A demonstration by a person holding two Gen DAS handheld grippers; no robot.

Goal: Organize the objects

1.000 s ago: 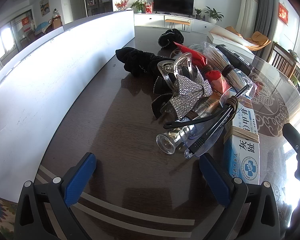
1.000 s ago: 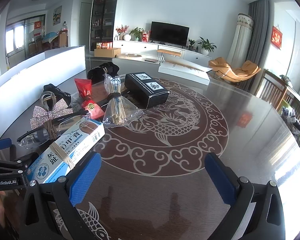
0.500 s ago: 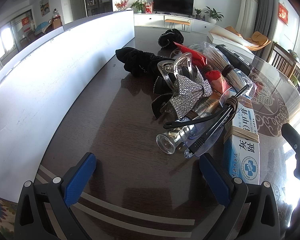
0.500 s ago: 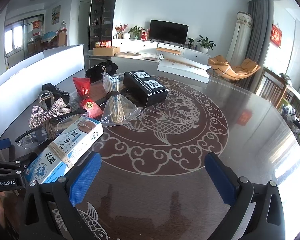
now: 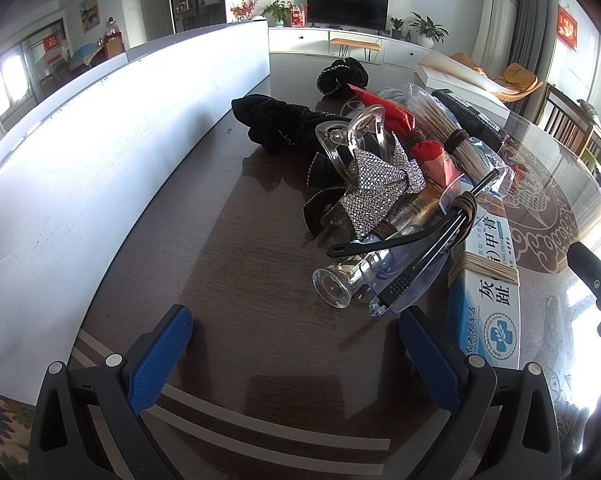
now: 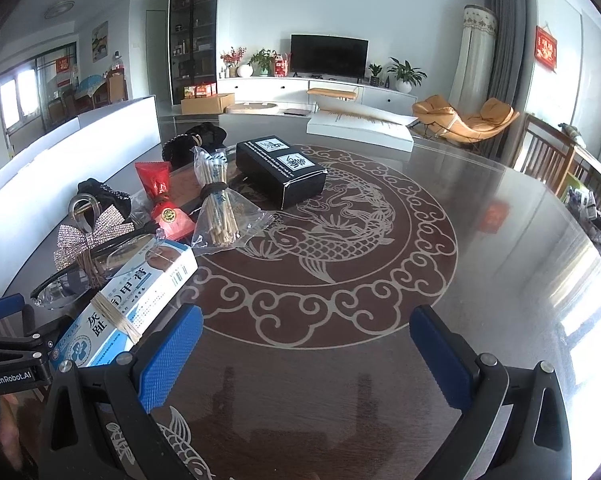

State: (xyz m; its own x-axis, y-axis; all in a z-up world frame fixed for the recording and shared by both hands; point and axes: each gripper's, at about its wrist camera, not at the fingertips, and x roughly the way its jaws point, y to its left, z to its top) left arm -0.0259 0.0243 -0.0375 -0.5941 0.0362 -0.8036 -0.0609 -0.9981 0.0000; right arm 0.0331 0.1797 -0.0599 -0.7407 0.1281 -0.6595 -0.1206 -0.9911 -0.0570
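Note:
A pile of small objects lies on the dark round table (image 6: 380, 360). It holds a blue-white medicine box (image 5: 486, 296) (image 6: 132, 300) with a band around it, clear safety glasses (image 5: 404, 268), a glass bottle (image 5: 348, 280), a rhinestone bow (image 5: 376, 192) (image 6: 88, 232), black scrunchies (image 5: 280, 124), red packets (image 6: 162, 200), a bag of sticks (image 6: 218, 212) and a black box (image 6: 282, 170). My left gripper (image 5: 296, 340) is open and empty, just short of the bottle and glasses. My right gripper (image 6: 306, 344) is open and empty over the table pattern, right of the medicine box.
A long white panel (image 5: 80, 152) stands along the table's left side. A white flat box (image 6: 360, 126) lies at the far edge. Wooden chairs (image 6: 548, 156) stand at the right. The other gripper's body shows at the left edge of the right wrist view (image 6: 8, 364).
The right wrist view has shifted very slightly. The left gripper and the objects have not visibly moved.

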